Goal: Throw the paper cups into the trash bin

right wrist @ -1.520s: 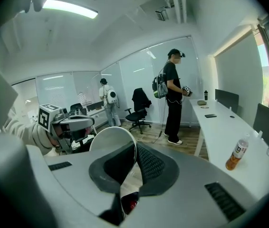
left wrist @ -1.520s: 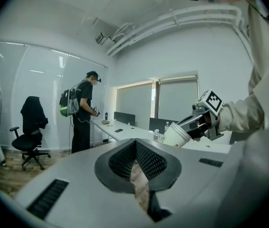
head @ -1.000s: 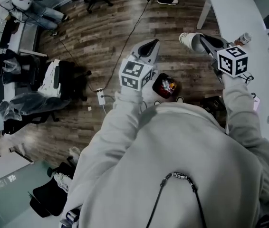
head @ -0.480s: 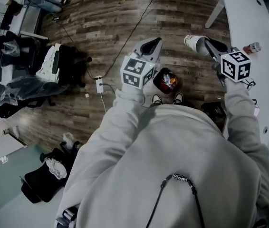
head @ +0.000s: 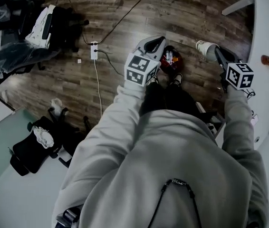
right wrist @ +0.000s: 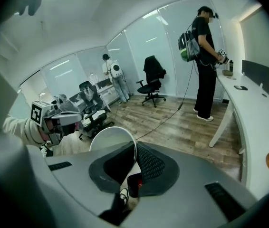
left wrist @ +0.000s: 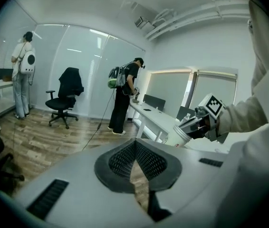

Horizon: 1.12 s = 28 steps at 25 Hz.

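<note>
The white paper cup [head: 205, 47] is pinched by its wall in the narrow right gripper [head: 218, 54], beside the dark round trash bin [head: 169, 61] on the wooden floor [head: 125, 27], not above it. The left gripper [head: 152, 45] is closed and empty. If released here, the cup would likely miss.

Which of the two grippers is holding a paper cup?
The right gripper: its jaws are closed on the edge of a white paper cup. The left gripper is shut with nothing between its jaws.
</note>
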{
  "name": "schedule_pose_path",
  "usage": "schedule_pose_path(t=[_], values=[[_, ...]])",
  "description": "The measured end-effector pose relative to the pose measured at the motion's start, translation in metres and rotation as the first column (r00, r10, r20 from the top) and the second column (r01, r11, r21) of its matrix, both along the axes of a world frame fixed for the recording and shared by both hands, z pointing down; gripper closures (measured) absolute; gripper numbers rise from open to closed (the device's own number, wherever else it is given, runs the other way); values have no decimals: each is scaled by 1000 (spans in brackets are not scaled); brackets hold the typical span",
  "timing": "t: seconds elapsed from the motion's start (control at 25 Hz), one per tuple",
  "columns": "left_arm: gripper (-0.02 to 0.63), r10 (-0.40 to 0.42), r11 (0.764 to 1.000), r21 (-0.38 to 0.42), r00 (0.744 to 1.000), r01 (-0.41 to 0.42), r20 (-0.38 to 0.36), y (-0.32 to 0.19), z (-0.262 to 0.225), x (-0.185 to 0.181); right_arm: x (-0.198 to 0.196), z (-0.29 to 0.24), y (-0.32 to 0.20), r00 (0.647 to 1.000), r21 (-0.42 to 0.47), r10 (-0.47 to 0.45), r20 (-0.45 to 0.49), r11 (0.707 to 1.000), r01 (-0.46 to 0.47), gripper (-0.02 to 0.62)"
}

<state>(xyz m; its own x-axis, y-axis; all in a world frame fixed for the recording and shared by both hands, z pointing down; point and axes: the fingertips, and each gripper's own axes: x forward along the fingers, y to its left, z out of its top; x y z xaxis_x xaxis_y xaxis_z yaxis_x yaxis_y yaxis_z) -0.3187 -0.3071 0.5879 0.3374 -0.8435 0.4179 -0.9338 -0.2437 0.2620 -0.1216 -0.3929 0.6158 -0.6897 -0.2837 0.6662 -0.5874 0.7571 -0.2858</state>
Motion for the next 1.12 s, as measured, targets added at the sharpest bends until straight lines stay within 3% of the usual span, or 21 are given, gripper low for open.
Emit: schedule_pose_path(t=[0.16,0.32,0.48,0.68,0.8,0.96,1.12], values=[[603,-47,995,-86,999,45,-26,26,70,-11,-22,75,17,997,-96,-54,-48,994,49,557],[603,-62,988,-144,996,51,-68,42,131,-11,-41,138,25,995,-129,-74,-67,990,65,557],[603,-72,973,-226,992,47,-104,60,209,0,-45,214,46,993,-179,-52,-103,983,33,557],[604,-75,957,-288,984,26,-159,75,307,23,-38,323,87,980,-259,-122,-155,963,79,557],[604,-47,946,-323,988,-2,-146,81,365,23,-39,380,99,966,-290,-161,-203,952,98,557],[604,53,936,-336,986,-105,-159,88,422,21,-45,434,102,945,-293,-228,-236,944,154,557],[604,45,928,-361,989,-94,-142,91,456,10,-49,472,106,939,-305,-249,-238,937,171,557]])
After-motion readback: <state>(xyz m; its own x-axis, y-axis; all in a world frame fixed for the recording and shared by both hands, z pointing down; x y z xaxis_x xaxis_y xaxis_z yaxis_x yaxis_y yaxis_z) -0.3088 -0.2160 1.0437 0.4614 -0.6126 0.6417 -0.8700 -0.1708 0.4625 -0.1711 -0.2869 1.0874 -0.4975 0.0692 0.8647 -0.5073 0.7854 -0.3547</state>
